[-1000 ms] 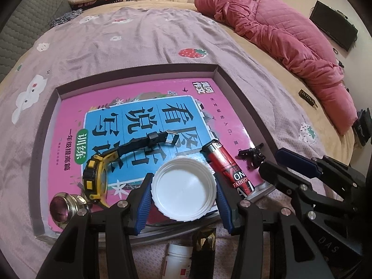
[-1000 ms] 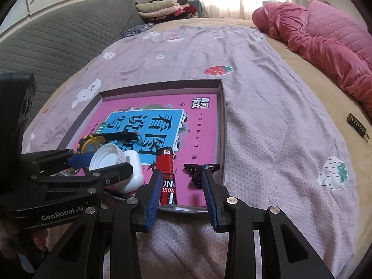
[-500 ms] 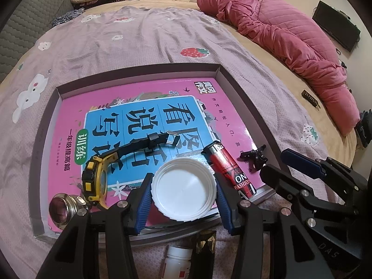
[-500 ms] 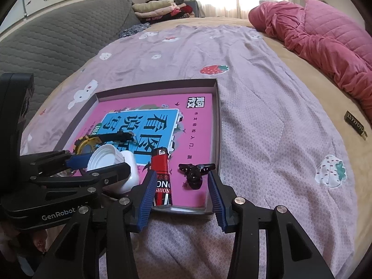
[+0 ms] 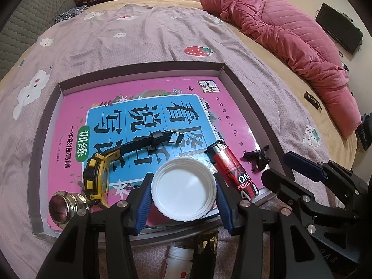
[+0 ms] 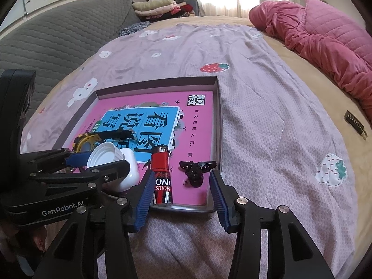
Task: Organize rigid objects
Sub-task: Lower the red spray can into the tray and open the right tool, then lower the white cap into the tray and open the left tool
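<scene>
Shallow box lid [image 5: 246, 97] on a purple printed bedspread [image 5: 139, 34], lined with a pink and blue book [image 5: 144, 114] that carries the sorted items. Left gripper [image 5: 183, 200] clasps a white jar lid [image 5: 183, 188] by its ribbed rim, open side up, one blue pad on each side, above the near edge of the box. Right gripper [image 6: 179, 197] hangs over the near right corner of the box, its jaws opening; a black hair clip [image 6: 196, 171] lies on the book between and beyond the fingertips, touched by neither pad. Red lighter [image 6: 161, 174] lies just left of the clip, close beside the right gripper's left pad; whether they touch cannot be told. Yellow and black wristwatch [image 5: 100, 176] lies left of the jar lid, its strap stretched toward the middle of the book. Metal knob [image 5: 64, 205] sits at the near left corner of the box. In the right wrist view a white rounded case [image 6: 130, 169] shows beneath the left gripper's fingers. Outside the box, on the bedspread near the left gripper's base, a white bottle [image 5: 179, 262] lies beside a small dark faceted object [image 5: 208, 241]. Pink quilt [image 5: 290, 39] lies bunched along the far right of the bed
</scene>
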`<state>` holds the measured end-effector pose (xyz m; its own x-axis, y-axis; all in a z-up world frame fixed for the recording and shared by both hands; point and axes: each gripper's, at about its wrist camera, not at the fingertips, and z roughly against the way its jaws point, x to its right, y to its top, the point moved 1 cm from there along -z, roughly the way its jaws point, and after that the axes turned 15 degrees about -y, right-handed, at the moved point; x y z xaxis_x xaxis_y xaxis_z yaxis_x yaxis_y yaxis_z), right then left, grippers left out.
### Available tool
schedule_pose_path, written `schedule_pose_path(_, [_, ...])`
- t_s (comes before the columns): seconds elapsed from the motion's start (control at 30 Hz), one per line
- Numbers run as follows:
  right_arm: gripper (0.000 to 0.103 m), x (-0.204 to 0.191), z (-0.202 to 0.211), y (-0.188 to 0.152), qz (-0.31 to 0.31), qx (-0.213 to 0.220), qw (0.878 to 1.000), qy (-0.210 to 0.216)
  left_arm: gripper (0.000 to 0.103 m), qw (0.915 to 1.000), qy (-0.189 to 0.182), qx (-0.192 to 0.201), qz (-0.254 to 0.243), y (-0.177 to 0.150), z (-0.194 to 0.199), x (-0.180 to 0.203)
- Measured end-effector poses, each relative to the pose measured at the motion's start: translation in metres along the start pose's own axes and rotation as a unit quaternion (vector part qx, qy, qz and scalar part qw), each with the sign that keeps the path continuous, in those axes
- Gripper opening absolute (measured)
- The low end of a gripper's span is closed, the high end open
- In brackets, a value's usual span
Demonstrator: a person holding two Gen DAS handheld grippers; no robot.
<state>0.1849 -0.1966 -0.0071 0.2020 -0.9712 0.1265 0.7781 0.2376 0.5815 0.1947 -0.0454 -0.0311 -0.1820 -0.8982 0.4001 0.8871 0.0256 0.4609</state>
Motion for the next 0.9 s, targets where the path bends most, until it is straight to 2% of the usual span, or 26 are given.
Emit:
schedule_pose_path(0.2, [0.057,-0.0038,0.0008,-0.0001,0.005,0.000,1.000,0.001,0.050,1.0000,-0.004,0.001,0.006,-0.0016,0.0023,-0.0024])
schedule_pose_path(0.63, [0.061,-0.0055,0.0031,-0.0010,0.007,0.006,1.000,-0.004,0.050,0.9998,-0.017,-0.004,0.005,-0.0015,0.0024,-0.0013])
schedule_pose_path(0.9, [0.064,-0.0002,0.0031,-0.0012,-0.002,0.002,1.000,-0.008,0.052,0.9999,-0.008,-0.008,0.003,-0.0007,-0.0004,0.0007])
